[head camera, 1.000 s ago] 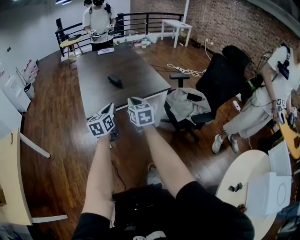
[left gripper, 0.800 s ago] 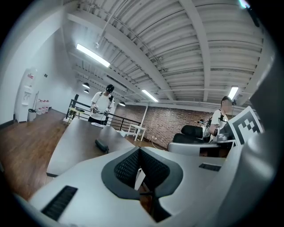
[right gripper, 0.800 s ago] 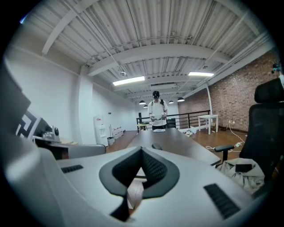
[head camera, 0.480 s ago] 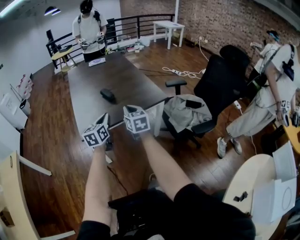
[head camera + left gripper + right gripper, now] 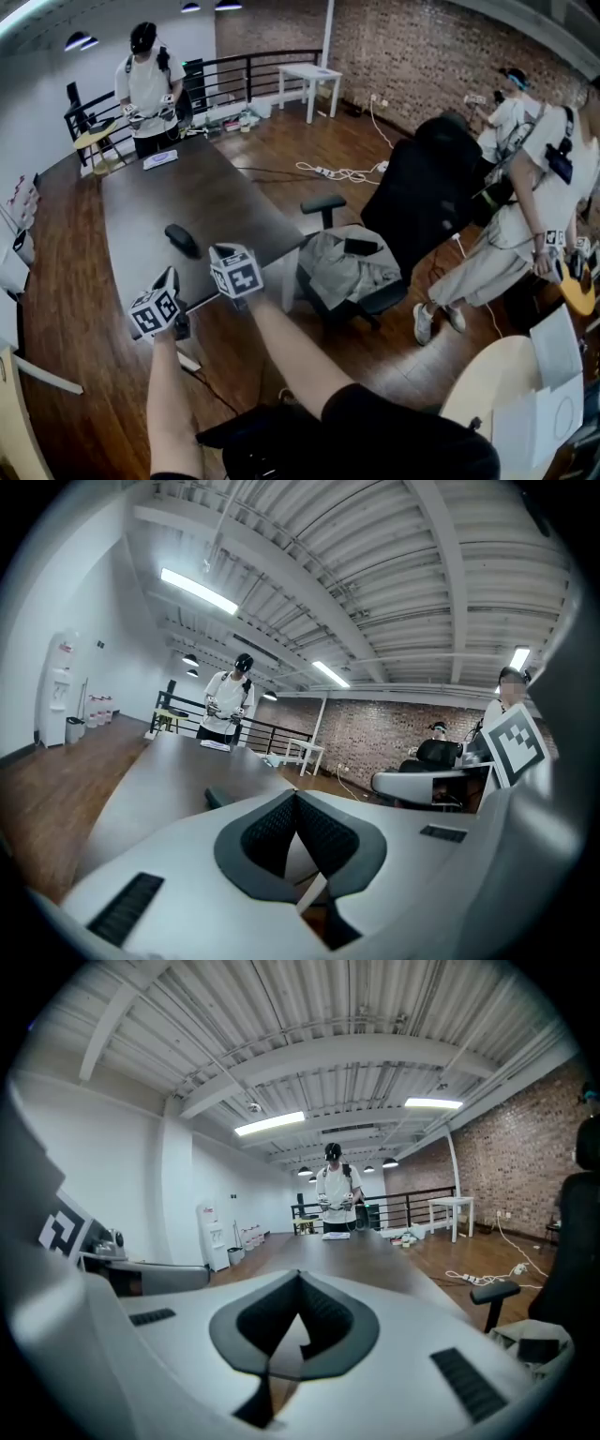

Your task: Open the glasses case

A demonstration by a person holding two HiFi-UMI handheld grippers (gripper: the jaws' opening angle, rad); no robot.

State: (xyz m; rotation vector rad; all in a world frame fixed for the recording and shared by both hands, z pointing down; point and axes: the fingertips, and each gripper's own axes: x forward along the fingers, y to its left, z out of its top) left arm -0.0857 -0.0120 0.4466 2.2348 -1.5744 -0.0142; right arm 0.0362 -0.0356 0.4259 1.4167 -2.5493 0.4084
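Note:
The glasses case [image 5: 181,239] is a dark oval lying shut on the long dark table [image 5: 216,187], near its front end. Both grippers hover at the table's near edge, short of the case. In the head view I see their marker cubes, the left [image 5: 155,311] and the right [image 5: 235,270]. My left gripper [image 5: 296,794] is shut with nothing in it, and the case [image 5: 217,797] shows just beyond its left jaw. My right gripper [image 5: 300,1279] is also shut and empty, pointing down the table's length [image 5: 375,1251]; the case is hidden in that view.
A black office chair with a grey jacket [image 5: 347,267] stands right of the table's corner. One person [image 5: 145,89] stands at the far end, others [image 5: 534,197] at the right. A round white table [image 5: 478,384] is at lower right. A cable [image 5: 328,172] lies on the floor.
Both grippers have travelled forward together to the table's near end, so the case now lies close ahead of them. Their jaws stayed shut.

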